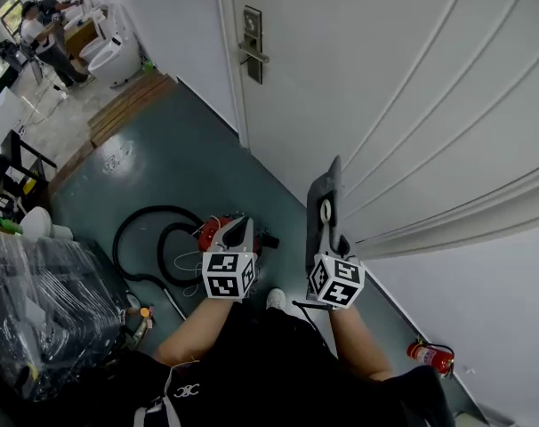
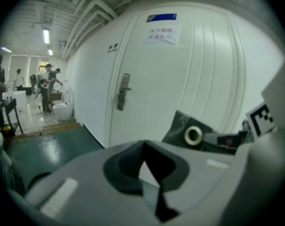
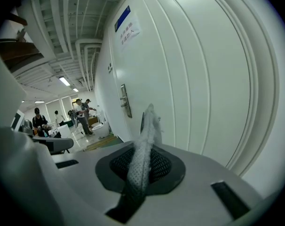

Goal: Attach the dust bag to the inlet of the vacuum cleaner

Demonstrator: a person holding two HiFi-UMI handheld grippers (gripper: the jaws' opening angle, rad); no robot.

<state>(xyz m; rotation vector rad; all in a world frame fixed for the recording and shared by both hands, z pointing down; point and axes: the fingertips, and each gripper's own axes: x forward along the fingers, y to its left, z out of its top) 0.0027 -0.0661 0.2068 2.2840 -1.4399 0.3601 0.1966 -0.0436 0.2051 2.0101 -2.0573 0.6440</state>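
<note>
Head view: right tongs (image 1: pixel 339 245) clamped on grey dust bag (image 1: pixel 324 205), left tongs (image 1: pixel 238 234) together, empty, above red vacuum cleaner (image 1: pixel 210 234).

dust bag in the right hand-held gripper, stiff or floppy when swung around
The dust bag seems fairly stiff: it stands upright from the right hand-held gripper, pinched at one edge. Likely light: it looks thin and flat.

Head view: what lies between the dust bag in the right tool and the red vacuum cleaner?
Only bare green floor. The head view shows the dust bag, pinched in the right tool, apart from the vacuum cleaner.
</note>
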